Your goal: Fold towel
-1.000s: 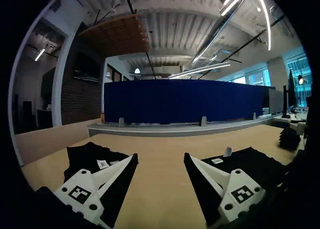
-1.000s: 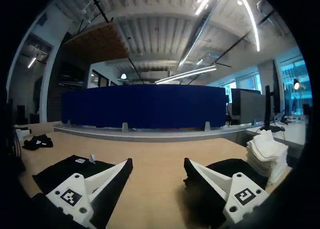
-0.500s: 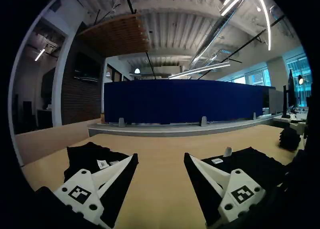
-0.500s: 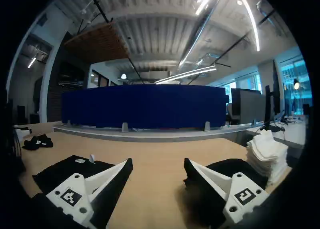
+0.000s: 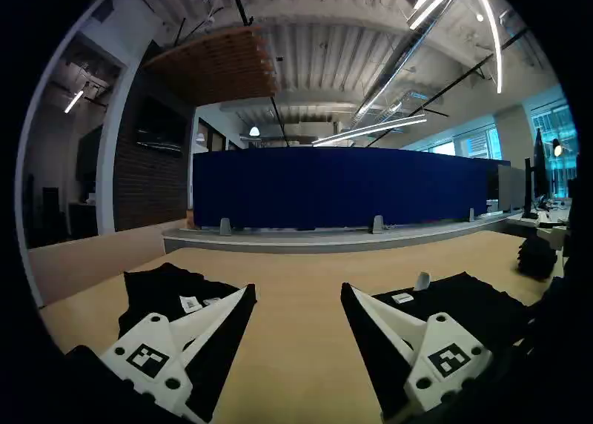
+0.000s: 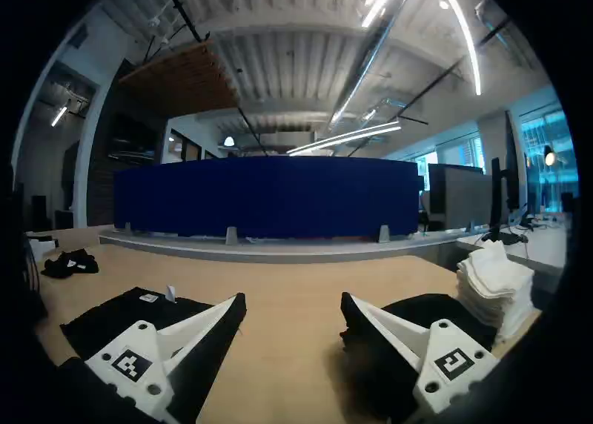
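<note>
- The left hand-held gripper hovers low over a pale wooden surface. Its two white fingers are spread wide with nothing between them.
- The right hand-held gripper hangs just as low over the surface, fingers also wide apart and empty.
- A long blue partition runs across the far edge of the surface, and everything else lies on its near side.
- A black towel lies spread fairly flat in front of the partition's right half in the left gripper view, with a small white tag standing up at its far edge.
- What looks like the same black towel lies in front of the partition's left end in the right gripper view, so it probably sits between the two grippers.
- A crumpled black cloth lies before the partition's left end in the left gripper view.
- A rumpled black heap and a stack of folded white towels sit just past the partition's right end.
- Progress, as a judgement: the white stack suggests some towels are already folded. The black towel lies open and untouched, so gripping an edge and every fold appear still to come.
</note>
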